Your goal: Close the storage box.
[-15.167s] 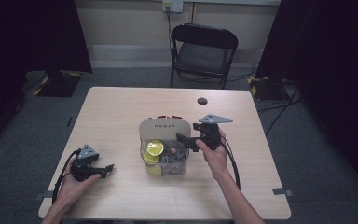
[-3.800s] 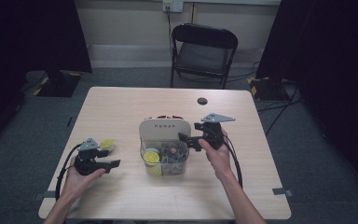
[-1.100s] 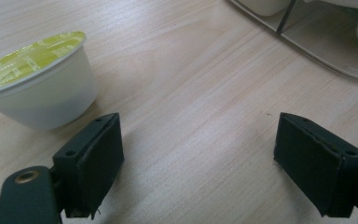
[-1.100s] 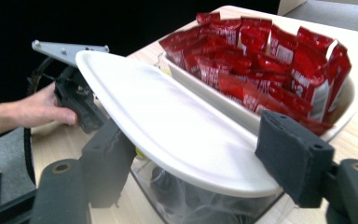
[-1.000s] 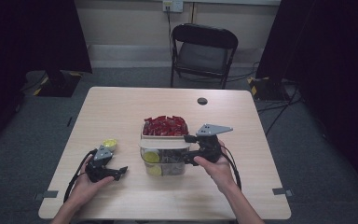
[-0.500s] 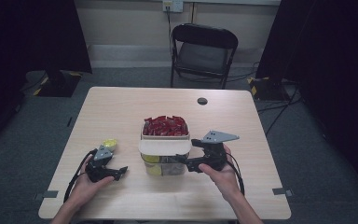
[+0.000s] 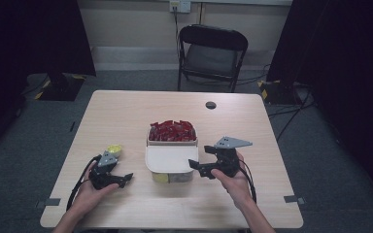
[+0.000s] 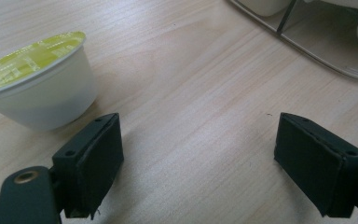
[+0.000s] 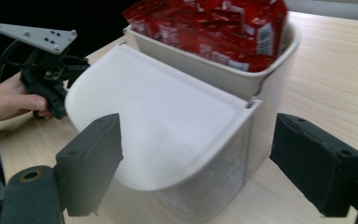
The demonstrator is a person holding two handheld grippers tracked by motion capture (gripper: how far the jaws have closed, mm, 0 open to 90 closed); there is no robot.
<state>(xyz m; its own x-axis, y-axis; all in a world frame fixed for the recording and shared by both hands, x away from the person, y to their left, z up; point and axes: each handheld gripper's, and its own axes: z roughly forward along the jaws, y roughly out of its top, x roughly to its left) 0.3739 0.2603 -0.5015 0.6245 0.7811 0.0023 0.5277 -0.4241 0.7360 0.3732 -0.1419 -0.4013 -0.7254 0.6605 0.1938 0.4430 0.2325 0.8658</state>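
A white two-part container [image 7: 171, 143] stands mid-table. Red packets [image 7: 171, 131] [image 9: 214, 23] fill its far compartment. A white lid [image 7: 167, 159] [image 9: 158, 126] lies flat over the near one, and something yellow [image 7: 160, 177] shows through the clear wall below it. My right gripper [image 7: 196, 167] [image 9: 196, 158] sits just right of the lid. Its jaws have just been opening, then closing a touch, and nothing is pressed between them. My left gripper [image 7: 124, 179] [image 8: 214, 154] rests open on the table, with a green-topped capsule [image 7: 114, 150] [image 8: 37, 86] beside it, apart from the jaws.
The wooden table [image 7: 126, 111] carries a small black round thing [image 7: 211, 105] at its far side. A black folding chair [image 7: 212, 53] stands behind the table. Cables trail from both grippers toward the near edge.
The lid, earlier swung back, now lies over the near compartment and the red packets show. My right gripper has come off the lid's edge and its jaws stand wider. The left gripper has kept still.
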